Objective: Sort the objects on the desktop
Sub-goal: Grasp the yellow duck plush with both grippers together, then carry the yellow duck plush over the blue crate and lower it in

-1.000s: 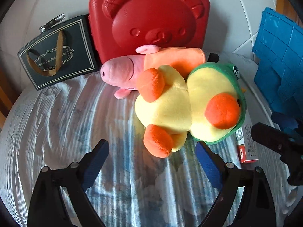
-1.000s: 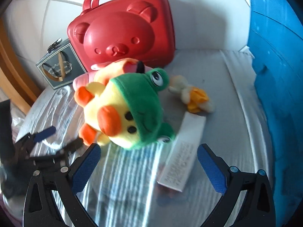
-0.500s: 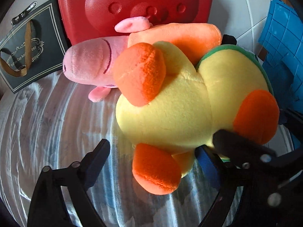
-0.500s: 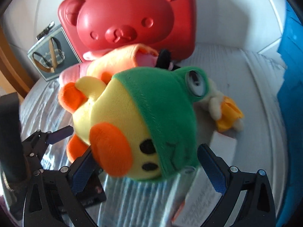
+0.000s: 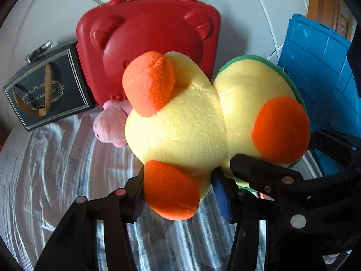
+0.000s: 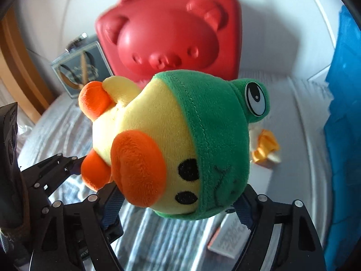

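Far left, leaning on the white wall: dark gift box [image 5: 46, 88] with a brown strap, beside it the red bear-face case [image 5: 149, 38] standing upright. Pink pig plush [image 5: 111, 124] lies on the wrinkled pale cloth [image 5: 56, 169] in front of the case, mostly hidden behind the duck. Left gripper [image 5: 178, 187]: jaws closed in on the lower body of the yellow duck plush [image 5: 194, 122], pads pressed either side of its orange foot. Right gripper [image 6: 178, 205]: jaws clamped on the duck's head, one pad by the orange beak, the other under the green frog hood. Duck appears raised off the cloth between both grippers. Further right, on the cloth: small yellow-white toy [image 6: 265, 149], white carton [image 6: 230, 237]. Blue crate [image 5: 320, 72] at far right
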Motion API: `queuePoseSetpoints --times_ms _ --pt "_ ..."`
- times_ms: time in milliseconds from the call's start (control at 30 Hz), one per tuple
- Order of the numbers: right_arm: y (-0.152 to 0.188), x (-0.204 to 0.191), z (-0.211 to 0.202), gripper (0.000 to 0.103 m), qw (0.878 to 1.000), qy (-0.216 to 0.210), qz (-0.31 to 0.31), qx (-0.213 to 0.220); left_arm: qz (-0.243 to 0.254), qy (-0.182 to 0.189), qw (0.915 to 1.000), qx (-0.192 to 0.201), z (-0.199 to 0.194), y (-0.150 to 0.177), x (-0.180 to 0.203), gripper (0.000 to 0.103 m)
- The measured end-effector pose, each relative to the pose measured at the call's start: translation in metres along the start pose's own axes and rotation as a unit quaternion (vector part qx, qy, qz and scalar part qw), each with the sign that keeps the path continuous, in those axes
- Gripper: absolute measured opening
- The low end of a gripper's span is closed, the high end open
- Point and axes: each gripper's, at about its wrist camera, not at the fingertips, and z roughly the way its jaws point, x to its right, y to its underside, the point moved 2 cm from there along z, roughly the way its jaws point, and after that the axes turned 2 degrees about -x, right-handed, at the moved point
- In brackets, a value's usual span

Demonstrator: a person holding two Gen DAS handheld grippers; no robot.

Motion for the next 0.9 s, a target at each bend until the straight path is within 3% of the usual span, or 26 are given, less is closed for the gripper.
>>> queuePoseSetpoints --times_ms 267,433,567,700,900 --pt "-0.005 -0.016 -0.126 0.084 0.996 0.008 0.005 0.083 0.040 -0.002 0.9948 0.094 -0.125 -0.021 0.037 0.051" --pt "0.008 -0.017 -0.220 0.084 0.989 0.033 0.008 0.142 0.070 0.011 0.9853 0.155 -0.204 -0.026 0.078 0.051" --pt "0.024 0.001 -0.287 0.085 0.981 0.065 0.024 0.179 0.100 0.033 0.9766 0.187 -0.245 -0.037 0.125 0.051" --pt "0.046 0.042 -0.339 0.085 0.974 0.098 0.053 0.198 0.126 0.063 0.9709 0.194 -0.268 -0.038 0.193 0.052" --pt "0.083 0.120 -0.384 0.085 0.965 0.130 0.107 0.200 0.165 0.089 0.9678 0.168 -0.272 -0.037 0.297 0.052"
